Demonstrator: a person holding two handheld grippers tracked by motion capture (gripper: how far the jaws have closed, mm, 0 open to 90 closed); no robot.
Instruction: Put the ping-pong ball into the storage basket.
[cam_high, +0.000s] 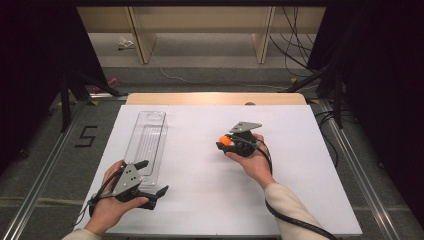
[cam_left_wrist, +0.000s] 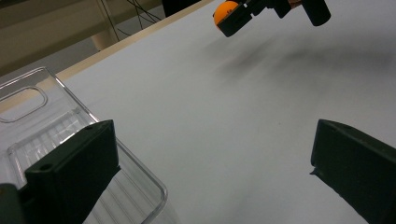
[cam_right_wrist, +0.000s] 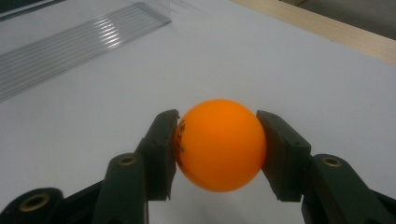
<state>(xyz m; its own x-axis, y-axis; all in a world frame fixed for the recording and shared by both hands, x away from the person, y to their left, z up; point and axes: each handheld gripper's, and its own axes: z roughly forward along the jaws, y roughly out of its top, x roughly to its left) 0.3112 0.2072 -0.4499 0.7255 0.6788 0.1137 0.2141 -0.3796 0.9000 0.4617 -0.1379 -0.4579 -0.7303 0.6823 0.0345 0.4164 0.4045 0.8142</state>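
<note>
We see a white table top (cam_high: 215, 200) with a wooden edge at its far side. On its left part lies a long clear plastic tray (cam_high: 146, 142) with a ribbed floor and a handle cut-out at the far end; we see nothing inside it.

Our left gripper (cam_high: 150, 177) sits at the tray's near end, its jaws spread wide with nothing between them. In the left gripper view one jaw stands over the tray's rounded corner (cam_left_wrist: 140, 182) and the other over bare table; whether it touches the tray we cannot tell.

Our right gripper (cam_high: 224, 142) is held near the middle of the table, well apart from the tray, its jaws closed on an orange ping-pong ball (cam_high: 225, 140).

The right gripper view shows what the high view does not: both pads press the ball's (cam_right_wrist: 219, 143) sides, and small dark print sits on the ball by one pad. The left gripper view shows the ball (cam_left_wrist: 225, 10) raised off the table, with a soft shadow beneath it.
</note>
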